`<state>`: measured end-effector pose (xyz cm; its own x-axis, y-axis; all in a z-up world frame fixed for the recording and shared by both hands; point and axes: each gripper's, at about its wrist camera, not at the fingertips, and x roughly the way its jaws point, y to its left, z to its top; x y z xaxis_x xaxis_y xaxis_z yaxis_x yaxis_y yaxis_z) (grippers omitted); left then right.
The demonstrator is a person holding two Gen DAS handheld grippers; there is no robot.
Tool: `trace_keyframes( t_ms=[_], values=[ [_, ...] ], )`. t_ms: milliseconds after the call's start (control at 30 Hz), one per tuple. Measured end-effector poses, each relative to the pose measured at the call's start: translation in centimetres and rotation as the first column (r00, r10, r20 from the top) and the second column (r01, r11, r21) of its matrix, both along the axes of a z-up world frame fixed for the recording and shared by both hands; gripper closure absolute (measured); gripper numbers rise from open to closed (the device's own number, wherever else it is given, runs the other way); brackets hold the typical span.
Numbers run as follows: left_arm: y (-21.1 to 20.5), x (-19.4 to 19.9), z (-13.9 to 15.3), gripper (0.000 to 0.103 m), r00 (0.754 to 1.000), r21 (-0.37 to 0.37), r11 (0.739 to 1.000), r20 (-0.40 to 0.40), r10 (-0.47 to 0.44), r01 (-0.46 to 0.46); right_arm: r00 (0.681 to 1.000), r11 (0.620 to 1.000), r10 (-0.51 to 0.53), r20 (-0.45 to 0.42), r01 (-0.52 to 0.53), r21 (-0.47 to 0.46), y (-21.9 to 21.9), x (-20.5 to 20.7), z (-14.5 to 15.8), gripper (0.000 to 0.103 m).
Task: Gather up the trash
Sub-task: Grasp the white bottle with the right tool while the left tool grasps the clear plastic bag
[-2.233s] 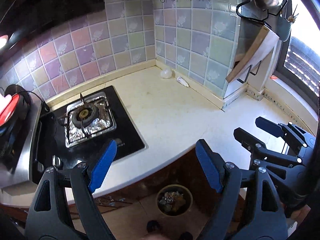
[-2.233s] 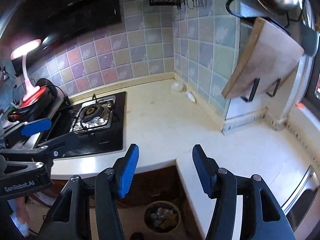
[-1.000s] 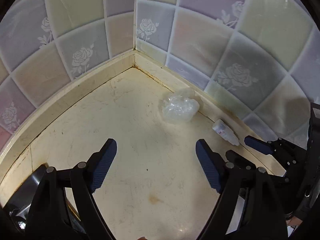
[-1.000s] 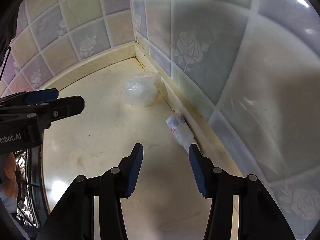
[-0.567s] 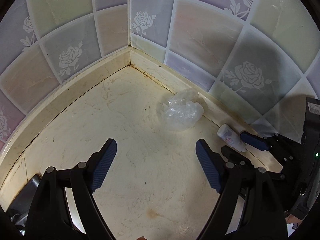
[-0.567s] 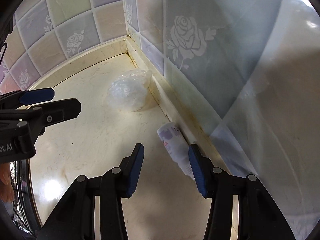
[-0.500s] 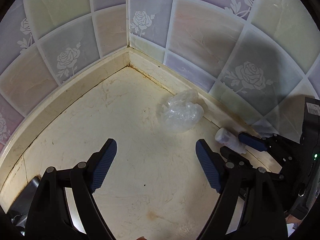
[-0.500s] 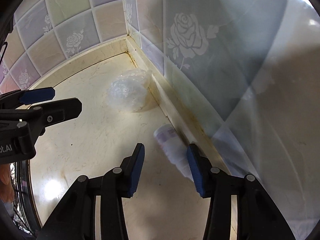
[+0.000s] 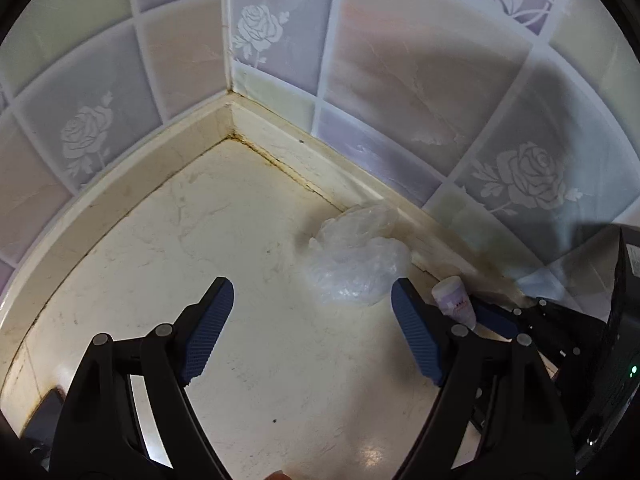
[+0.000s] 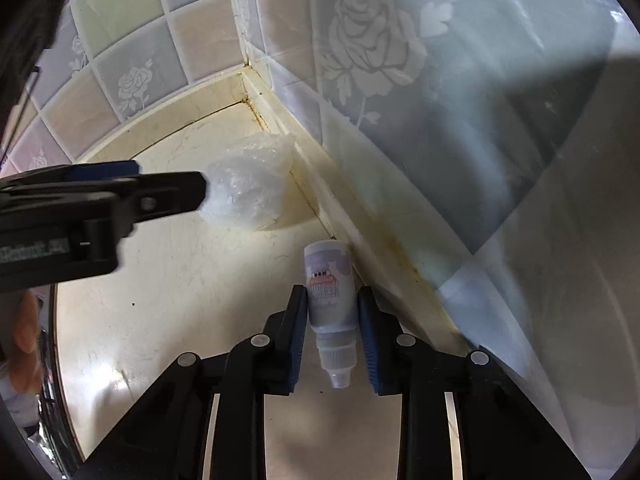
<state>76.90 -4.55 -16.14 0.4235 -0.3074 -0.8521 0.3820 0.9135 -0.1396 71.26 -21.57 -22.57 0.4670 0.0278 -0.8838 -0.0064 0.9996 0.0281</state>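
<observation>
Closing on the bottle in the counter corner

The small bottle point(image 10: 331, 296) lies on the counter point(image 10: 192, 280) along the wall ledge, between my right gripper point(image 10: 332, 322) pads, which look pressed to its sides. The crumpled plastic bag point(image 9: 356, 258) sits at one o'clock from my left gripper point(image 9: 312, 334), which is wide open, holding nothing. Next, I judge: lift the bottle, then reach for the bag.
</observation>
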Motion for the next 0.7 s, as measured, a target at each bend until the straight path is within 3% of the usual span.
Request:
trace_keyframes(
  t_ms=[300, 367, 433, 700],
  values=[
    [-2.3, 1.5, -2.6, 0.026, 0.998, 0.013, 0.999, -0.050, -0.030, 0.031, 0.999, 0.999, -0.035, 0.013, 0.035, 0.021, -0.7, -1.1, 0.2, 0.079],
    [-2.6, 1.6, -3.0, 0.037, 0.998, 0.009, 0.999, -0.053, -0.031, 0.032, 0.999, 0.999, -0.041, 0.014, 0.040, 0.025, -0.8, -1.3, 0.2, 0.079],
    [-2.8, 1.5, -3.3, 0.054, 0.997, 0.003, 0.999, -0.066, -0.037, 0.038, 0.999, 0.999, -0.044, 0.016, 0.044, 0.028, -1.0, -1.5, 0.4, 0.079],
    [-1.9, -0.2, -3.1, 0.072, 0.998, -0.008, 1.000, -0.067, 0.016, -0.016, 0.999, 0.999, -0.036, 0.016, 0.035, 0.035, -0.5, -2.0, 1.1, 0.079]
  ],
)
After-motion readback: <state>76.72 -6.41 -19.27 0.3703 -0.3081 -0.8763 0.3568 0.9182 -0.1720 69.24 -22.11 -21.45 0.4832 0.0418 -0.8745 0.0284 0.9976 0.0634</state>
